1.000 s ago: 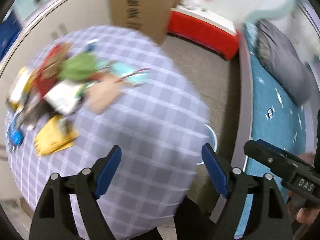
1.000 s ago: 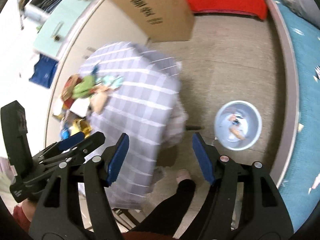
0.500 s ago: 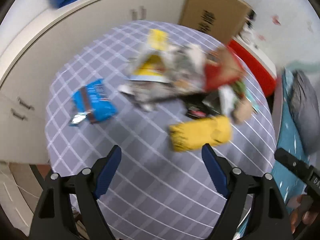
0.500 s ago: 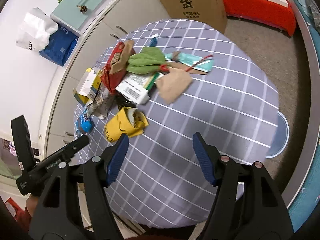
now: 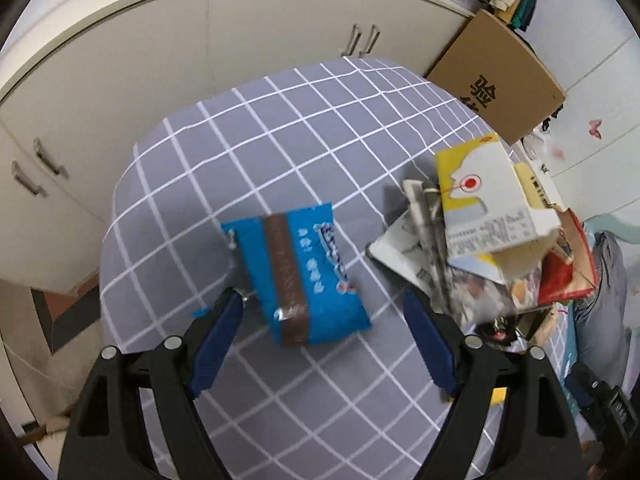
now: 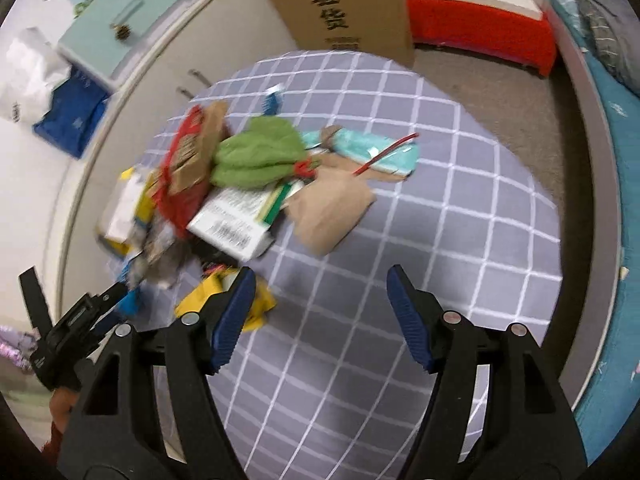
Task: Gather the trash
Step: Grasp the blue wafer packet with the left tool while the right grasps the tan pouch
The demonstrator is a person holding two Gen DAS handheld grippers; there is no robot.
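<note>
A blue snack wrapper [image 5: 298, 274] lies alone near the table [image 5: 312, 128] edge closest to the cupboards, on a grey checked cloth, directly ahead of the left claw [image 5: 322, 346], whose jaws stand wide open on either side of it without touching. It looks light, thin and crinkly, probably slippery foil; pinching it across its narrow width, over the brown stripe, seems the surest hold, since a flat film could slide under the pads. Just beside it, toward the table's middle, sits a loose heap: a yellow and white carton [image 5: 490, 204], crumpled papers, a red packet [image 6: 186, 168], a green cloth [image 6: 258, 152], a brown paper bag [image 6: 330, 210]. The right claw [image 6: 320, 316] hangs open and empty over bare cloth, a yellow wrapper [image 6: 236, 300] by its left jaw. A cardboard box [image 6: 340, 4] stands beyond the far edge.
</note>
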